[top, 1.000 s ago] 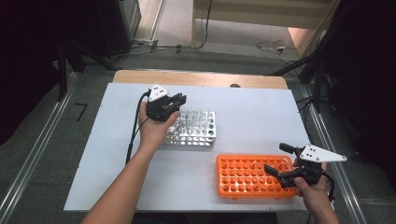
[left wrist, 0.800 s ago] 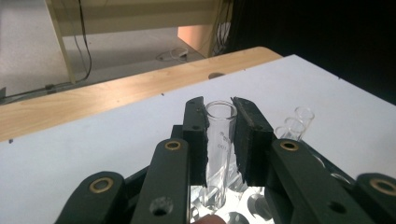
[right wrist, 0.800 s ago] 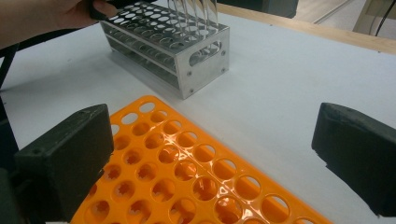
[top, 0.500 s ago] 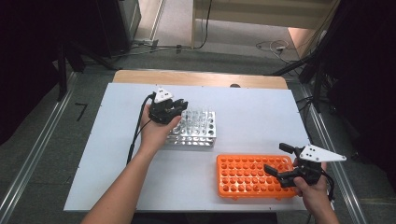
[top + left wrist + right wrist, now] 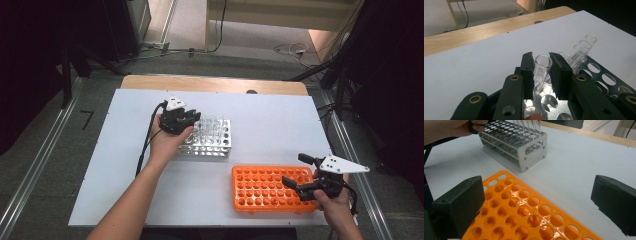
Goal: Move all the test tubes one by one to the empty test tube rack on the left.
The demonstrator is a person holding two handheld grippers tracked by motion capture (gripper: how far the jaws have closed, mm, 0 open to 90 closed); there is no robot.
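the clear glass test tube [image 5: 543,65] stands upright between the jaws of the left gripper [image 5: 543,72], its open round mouth level with the jaw tips. the two black pads sit close on either side of the tube's upper wall; the jaws have just been opening a little, and a thin gap seems to show on each side, so the tube is framed rather than pinched. its lower part goes down into a hole of the shiny silver metal rack [image 5: 212,137], at the rack's 9 o'clock end, where the left hand [image 5: 167,142] rests. in the high view that rack lies near the middle of the white surface [image 5: 270,120], with the left gripper [image 5: 186,118] over its left edge.

the tube is thin-walled, see-through and colourless, with a rounded lip; nothing can be made out inside it. three more tubes of the same kind [image 5: 580,51] stand in a row toward 2 o'clock from it.

the right gripper [image 5: 301,176] hovers over the right end of the bright orange plastic rack with round holes [image 5: 265,190], at 5 o'clock from the metal rack. its jaws are spread wide and hold nothing.
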